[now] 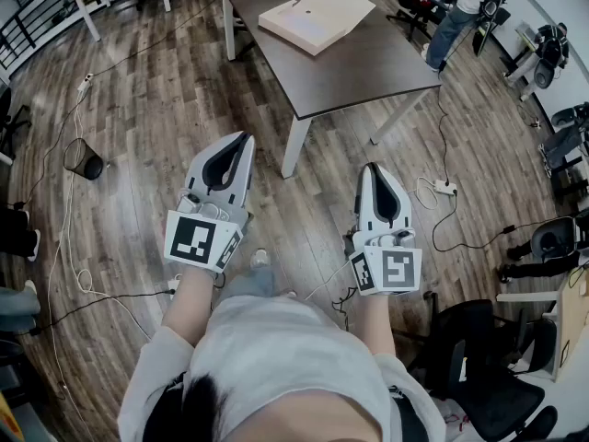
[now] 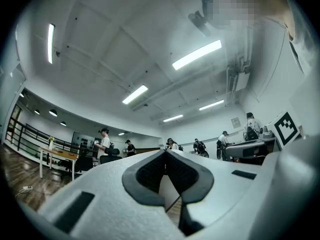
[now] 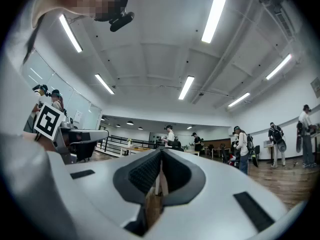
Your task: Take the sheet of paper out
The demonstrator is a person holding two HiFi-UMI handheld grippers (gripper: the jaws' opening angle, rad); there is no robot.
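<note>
The desk (image 1: 368,72) runs off the top edge of the head view, so its far end is cut off. The flat tan box (image 1: 316,14) on it shows only its outside; what lies inside cannot be told. In the left gripper view the left tool (image 2: 165,153) hides most of the floor (image 2: 20,194) ahead with its own white body. The right tool (image 3: 161,153) does likewise in the right gripper view. The people (image 3: 170,134) far back are too small to make out.

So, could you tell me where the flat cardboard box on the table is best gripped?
Probably its near edge, approached level from the person's side of the table. The flat cardboard box lies flat and turned cornerwise, so only its thin edges can be pinched, and that stepped edge is the closest.
</note>
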